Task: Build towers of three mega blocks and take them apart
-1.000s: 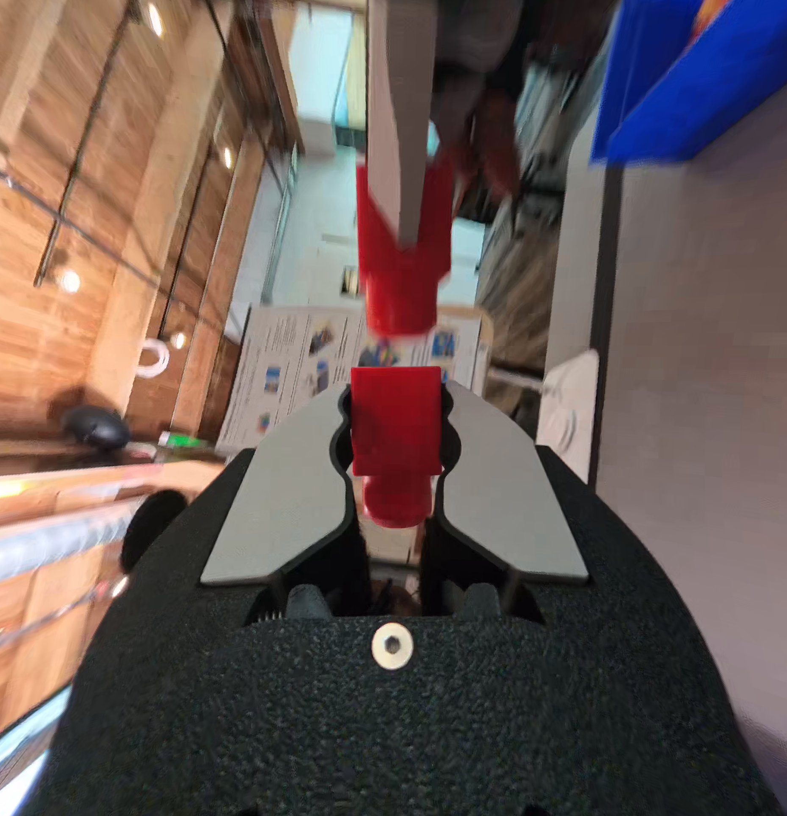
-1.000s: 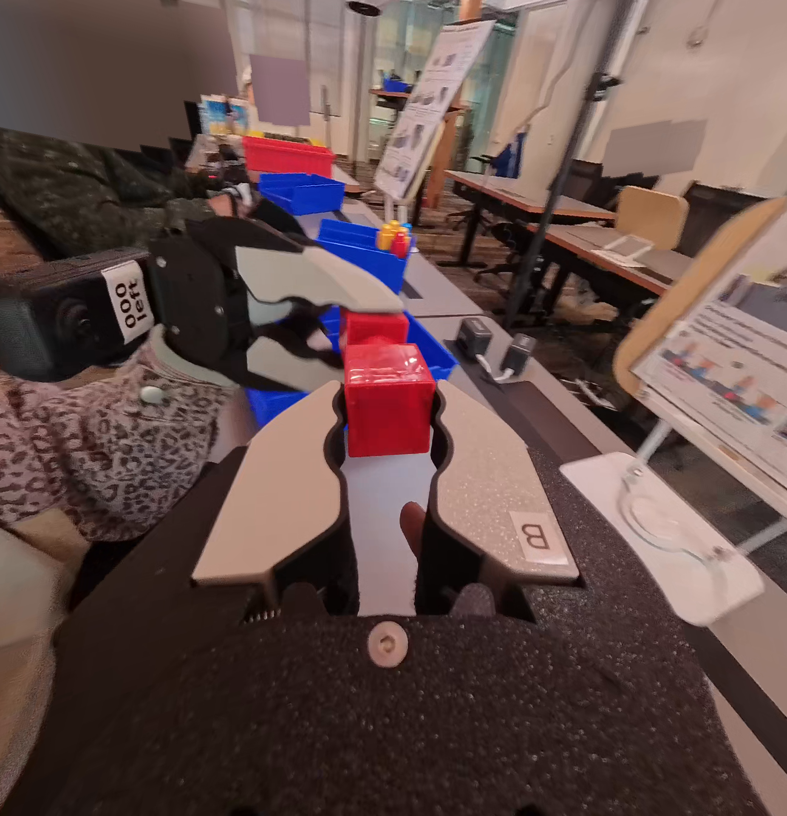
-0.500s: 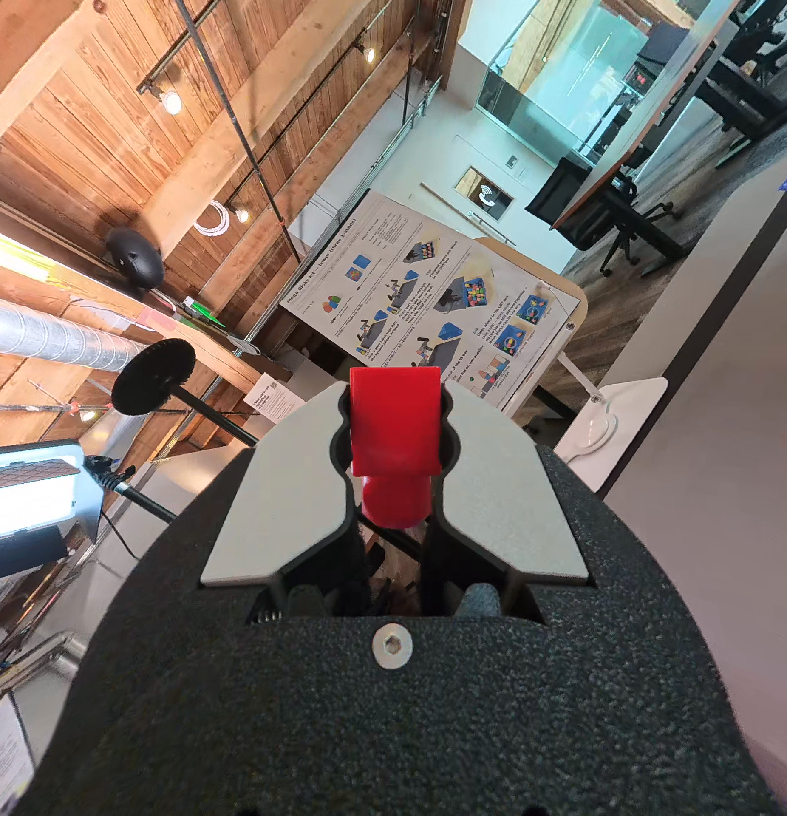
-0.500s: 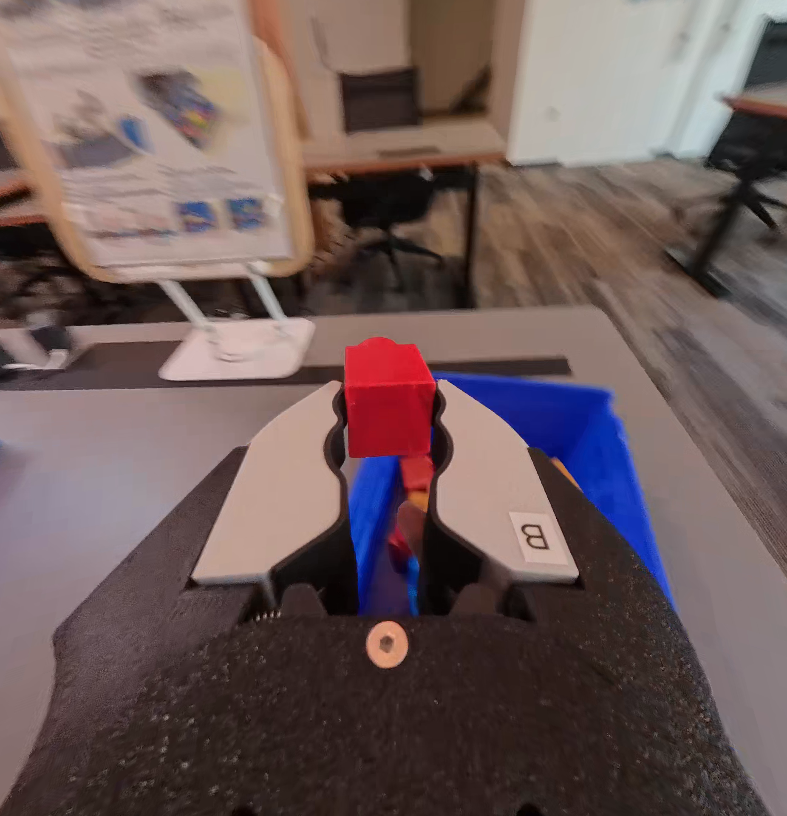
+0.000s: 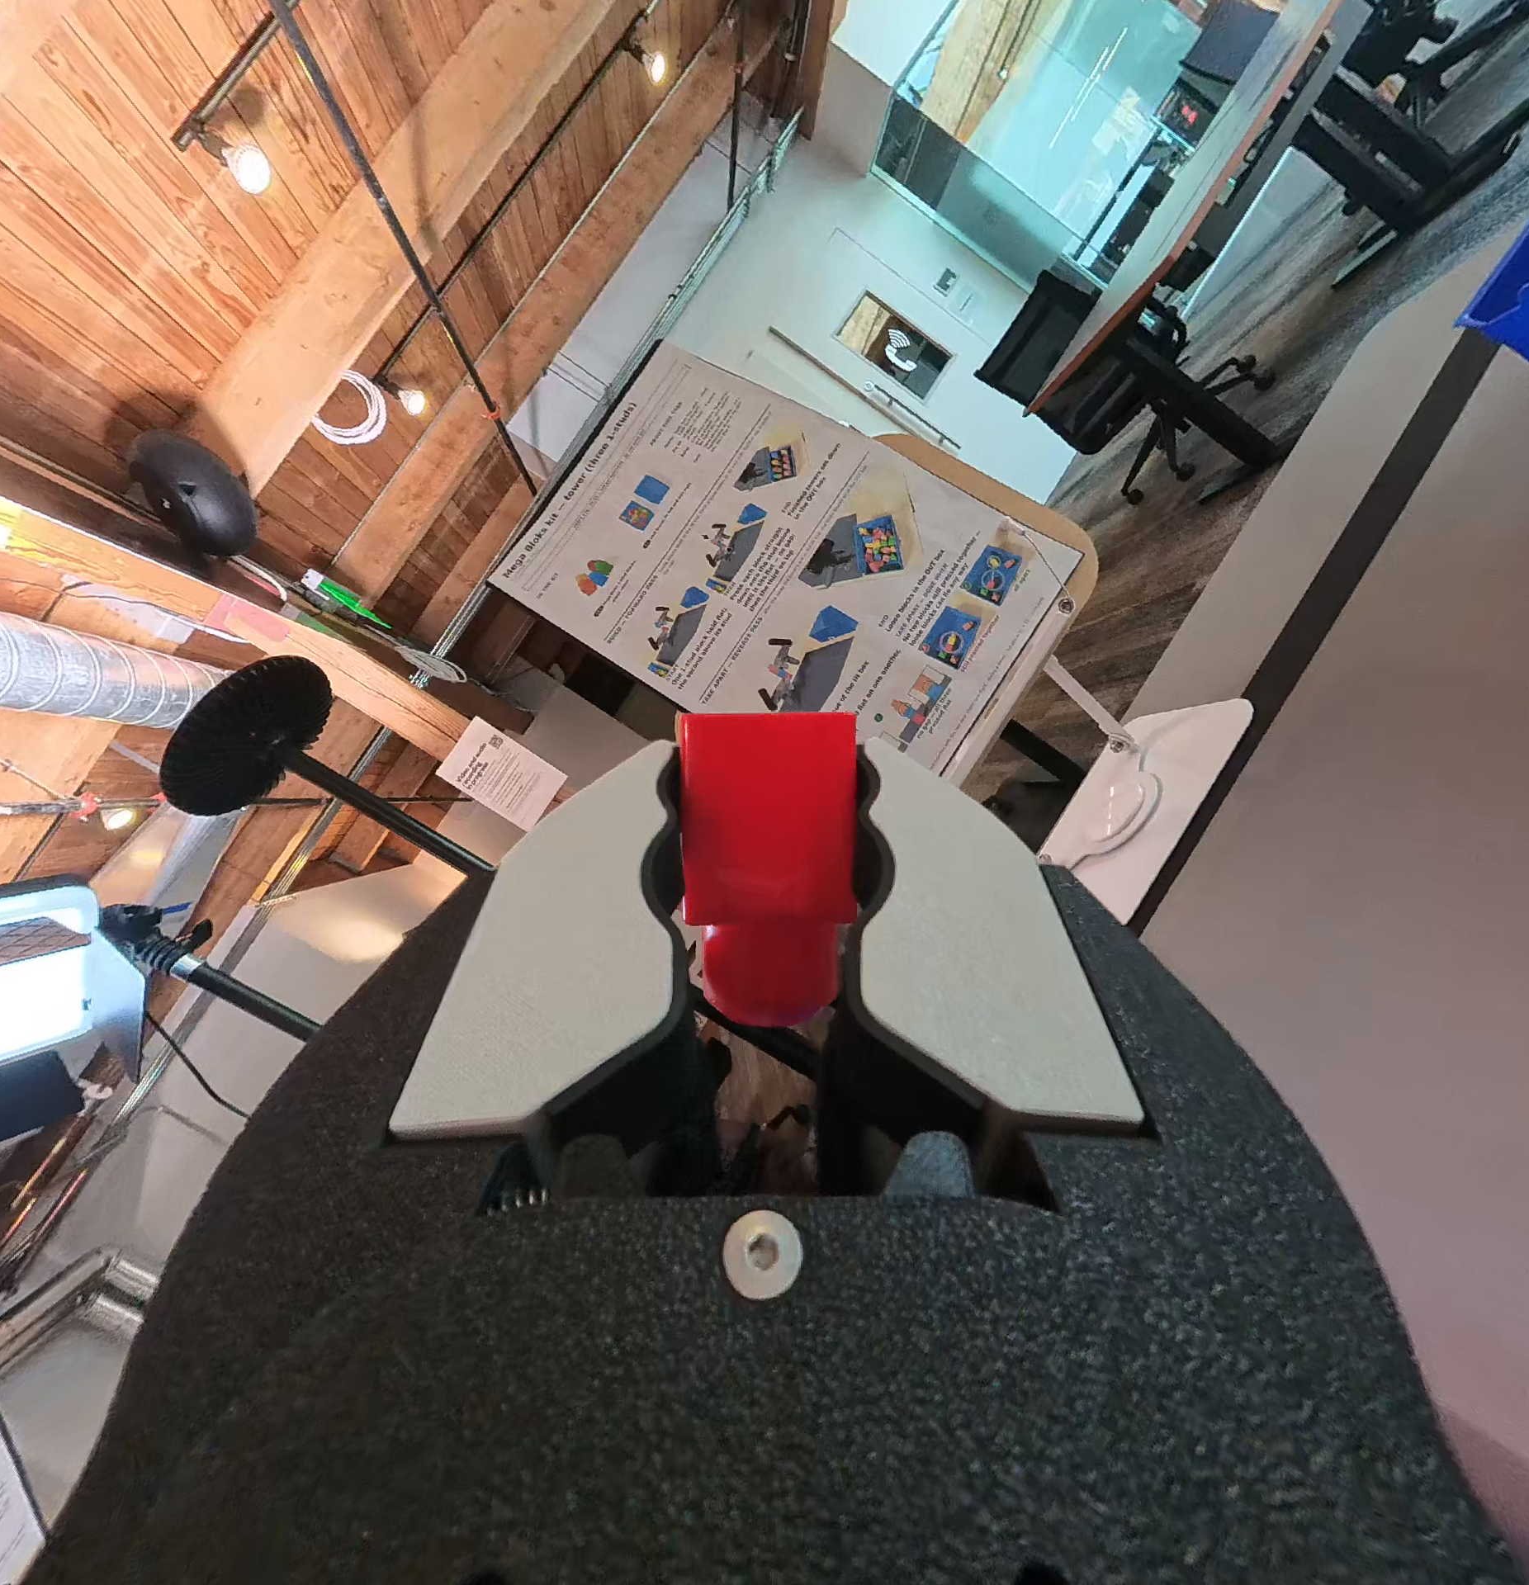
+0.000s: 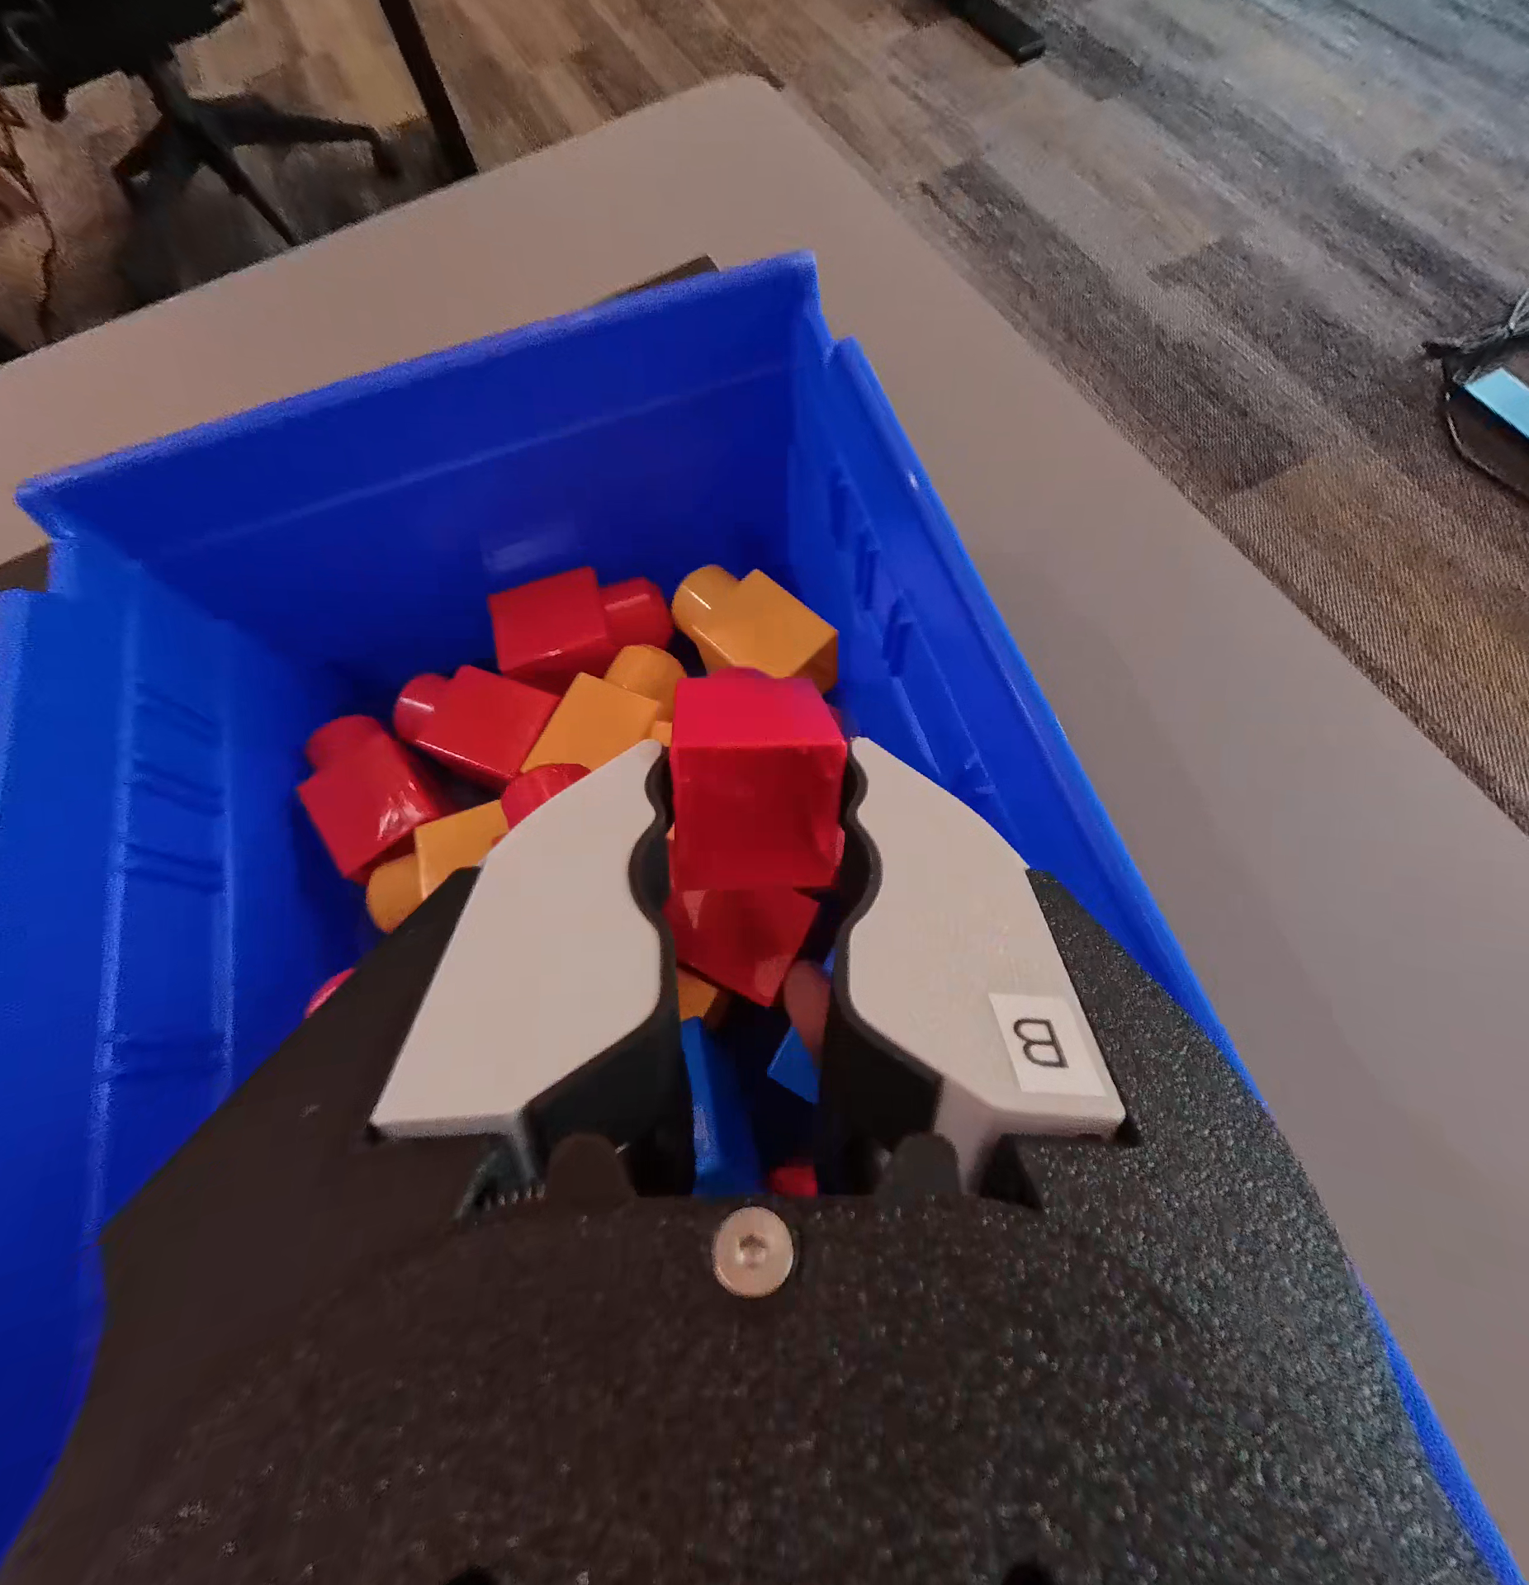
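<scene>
Right gripper (image 6: pixel 757 772) hangs over the blue bin (image 6: pixel 401 480), both grey fingers (image 6: pixel 564 900) clamped on a red block (image 6: pixel 752 806), stud pointing away from the camera. Below it the bin holds a loose heap of red blocks (image 6: pixel 478 720) and orange blocks (image 6: pixel 761 626), piled toward the bin's far right corner, with a few blue pieces deeper down between the fingers. That bin sits at the desk's (image 6: pixel 1258 772) far corner, floorboards beyond the edge. Over to the left gripper (image 5: pixel 765 772), and it's tilted well up off the desk, pinching a second red block (image 5: pixel 765 823) with the round stud facing back toward the camera. Behind it stands an instruction poster (image 5: pixel 795 583) on a white stand at the desk's far edge.
</scene>
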Demonstrator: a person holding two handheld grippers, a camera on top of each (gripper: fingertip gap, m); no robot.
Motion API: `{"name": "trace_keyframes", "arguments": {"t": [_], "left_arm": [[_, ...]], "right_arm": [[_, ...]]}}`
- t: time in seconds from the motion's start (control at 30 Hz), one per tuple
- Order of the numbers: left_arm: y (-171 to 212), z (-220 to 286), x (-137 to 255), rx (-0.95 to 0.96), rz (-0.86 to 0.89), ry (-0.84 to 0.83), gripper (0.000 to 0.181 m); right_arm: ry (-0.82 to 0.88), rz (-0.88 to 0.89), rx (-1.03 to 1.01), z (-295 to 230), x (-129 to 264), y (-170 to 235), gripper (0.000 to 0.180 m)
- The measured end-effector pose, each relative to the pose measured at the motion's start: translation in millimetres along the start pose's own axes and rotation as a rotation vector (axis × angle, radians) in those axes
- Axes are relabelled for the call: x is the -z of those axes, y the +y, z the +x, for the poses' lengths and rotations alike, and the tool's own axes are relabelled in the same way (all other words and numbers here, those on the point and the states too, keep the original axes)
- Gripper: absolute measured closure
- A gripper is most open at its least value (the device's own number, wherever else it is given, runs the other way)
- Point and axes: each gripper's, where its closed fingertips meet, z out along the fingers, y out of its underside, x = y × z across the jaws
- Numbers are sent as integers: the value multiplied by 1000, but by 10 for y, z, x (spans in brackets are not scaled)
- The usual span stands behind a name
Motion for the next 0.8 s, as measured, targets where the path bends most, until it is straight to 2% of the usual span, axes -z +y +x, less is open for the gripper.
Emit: {"name": "trace_keyframes", "arguments": {"t": [0.13, 0.2, 0.3, 0.43, 0.53, 0.7, 0.8], "left_arm": [[-7, 58, -26, -3, -2, 28, 145], [-11, 81, -43, -10, -3, 35, 145], [-50, 139, -78, -21, 8, 55, 145], [-132, 254, -152, -44, 29, 91, 145], [-176, 358, -215, -68, 33, 121, 145], [-297, 561, -318, -104, 62, 180, 146], [-392, 705, -374, -136, 87, 217, 146]], "right_arm": [[29, -8, 18, 36, 60, -35, 121], [1, 40, 30, -55, 177, -171, 118], [-149, 147, 59, -413, 437, -440, 119], [-485, 291, 154, -1257, 972, -741, 118], [-745, 380, 290, -2017, 1480, -793, 117], [-1253, 408, 544, -3270, 2503, -362, 113], [-1476, 367, 655, -3786, 3005, 33, 112]]}}
